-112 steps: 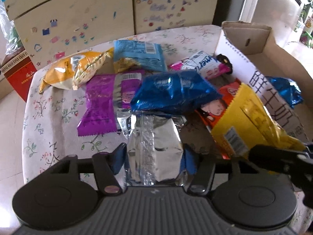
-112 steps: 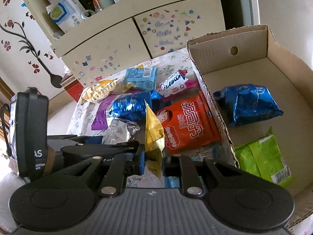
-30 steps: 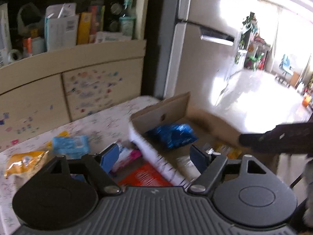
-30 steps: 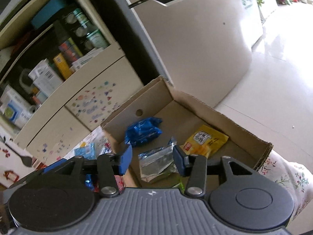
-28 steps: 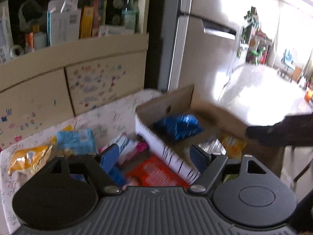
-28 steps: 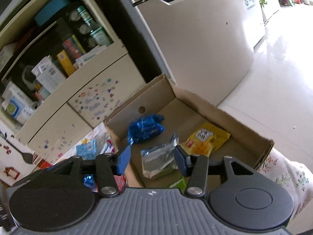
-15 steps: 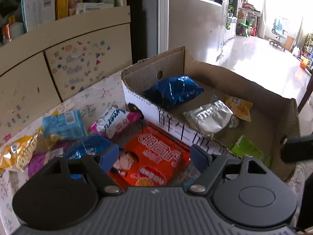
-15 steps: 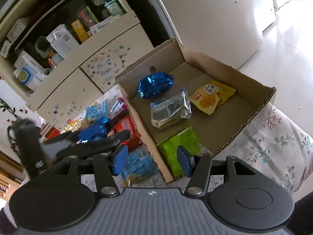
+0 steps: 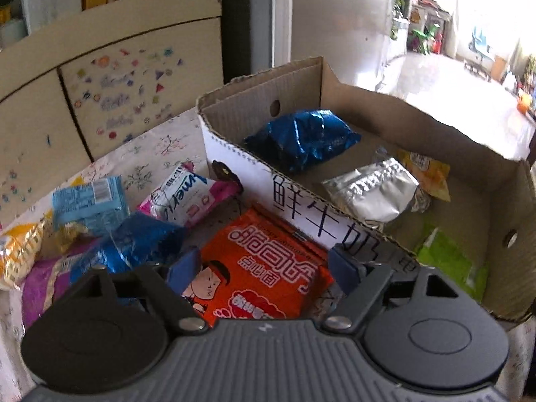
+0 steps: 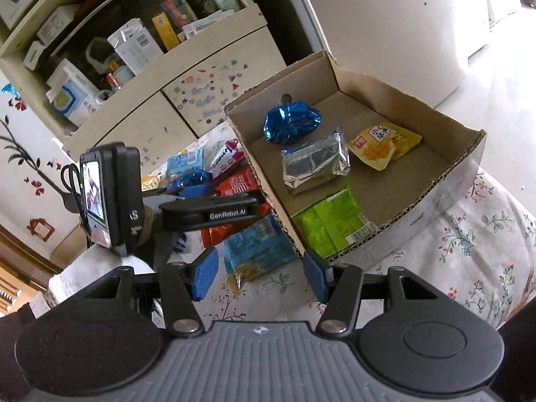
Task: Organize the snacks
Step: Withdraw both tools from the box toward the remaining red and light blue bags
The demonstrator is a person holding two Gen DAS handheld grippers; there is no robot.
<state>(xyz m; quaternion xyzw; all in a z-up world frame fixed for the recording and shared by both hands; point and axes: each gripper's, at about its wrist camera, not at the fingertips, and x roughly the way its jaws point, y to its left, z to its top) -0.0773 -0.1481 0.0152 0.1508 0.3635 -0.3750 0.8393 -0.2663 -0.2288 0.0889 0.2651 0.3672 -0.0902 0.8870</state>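
Cardboard box (image 10: 445,167) occupies centre-right of the right wrist frame, resting on a floral tablecloth (image 10: 469,244). Count inside the box: four packets, namely a blue foil packet (image 10: 291,122) at the far end, a silver foil packet (image 10: 315,164) mid-box, a yellow packet (image 10: 382,144) to its right, and a green packet (image 10: 331,224) against the near wall.

Outside the box, left wrist frame, lower left: red packet (image 9: 264,268) lying flat against the box's white printed wall; a second blue foil packet (image 9: 134,244); pink-and-white packet (image 9: 184,194); light blue packet (image 9: 88,201); an orange-yellow packet (image 9: 16,251) and a purple packet (image 9: 40,284) at the left edge. One further light blue packet (image 10: 258,248) lies near the box corner in the right wrist frame.

Left gripper (image 9: 264,264) hovers over the red packet; its jaws have just been closing, are spread apart, and pinch nothing. Right gripper (image 10: 261,271) hovers above the tablecloth, jaws spread, nothing between them. The left gripper's arm crosses the middle left of the right wrist frame and hides part of the loose pile.

Background: sticker-covered cabinet (image 10: 207,90) with cluttered shelves above.
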